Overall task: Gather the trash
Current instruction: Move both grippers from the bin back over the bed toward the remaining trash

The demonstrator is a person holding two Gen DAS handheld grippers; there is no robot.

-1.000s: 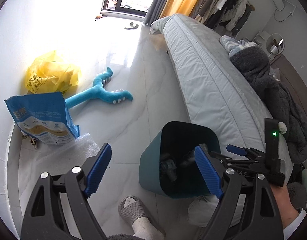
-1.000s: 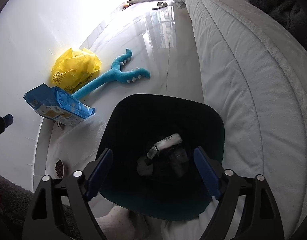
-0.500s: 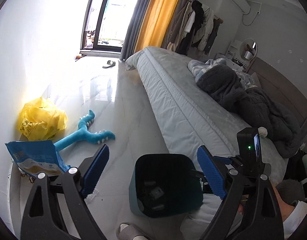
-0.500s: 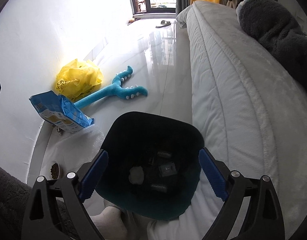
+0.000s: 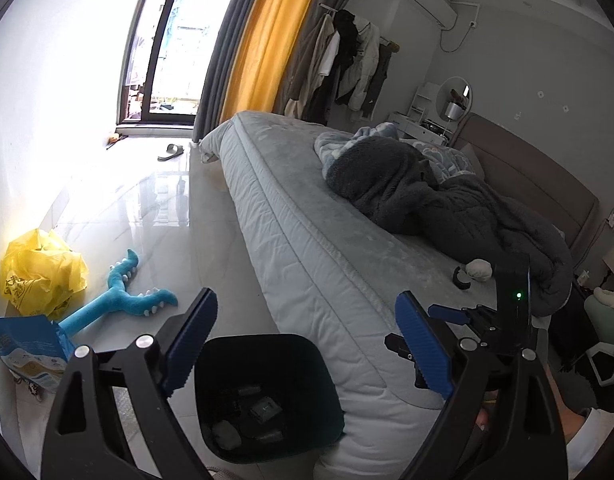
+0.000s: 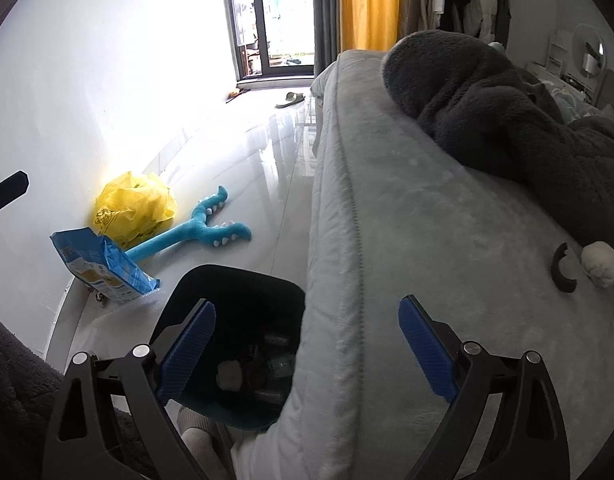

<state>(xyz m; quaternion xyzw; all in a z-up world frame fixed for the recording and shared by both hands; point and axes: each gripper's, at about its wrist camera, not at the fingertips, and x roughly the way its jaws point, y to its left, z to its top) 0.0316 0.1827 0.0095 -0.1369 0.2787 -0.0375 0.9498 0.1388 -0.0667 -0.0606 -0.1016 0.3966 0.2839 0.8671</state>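
A dark teal trash bin [image 5: 263, 338] stands on the floor against the bed's side, with several dark scraps and a pale wad [image 6: 229, 374] inside. My left gripper [image 5: 307, 344] hovers open above the bin and the bed edge, nothing between its blue pads. My right gripper [image 6: 307, 348] is open and empty too, over the bin [image 6: 235, 272] and the mattress edge. On the bed lie a black curved scrap [image 6: 563, 268] and a cream ball [image 6: 601, 264]. By the wall sit a crumpled yellow bag [image 6: 135, 208] and a blue packet [image 6: 103, 266].
A grey bed [image 5: 307, 208] with a dark blanket [image 5: 427, 196] fills the right side. A teal plush toy [image 5: 123, 300] lies on the glossy floor. A slipper [image 5: 171, 152] sits near the window. A socked foot [image 6: 195, 440] stands beside the bin.
Both grippers have risen and tipped up from over the bin, so the bed and room now show. Their jaws stand a little wider. A white tube seen atop the trash has dropped out of sight.
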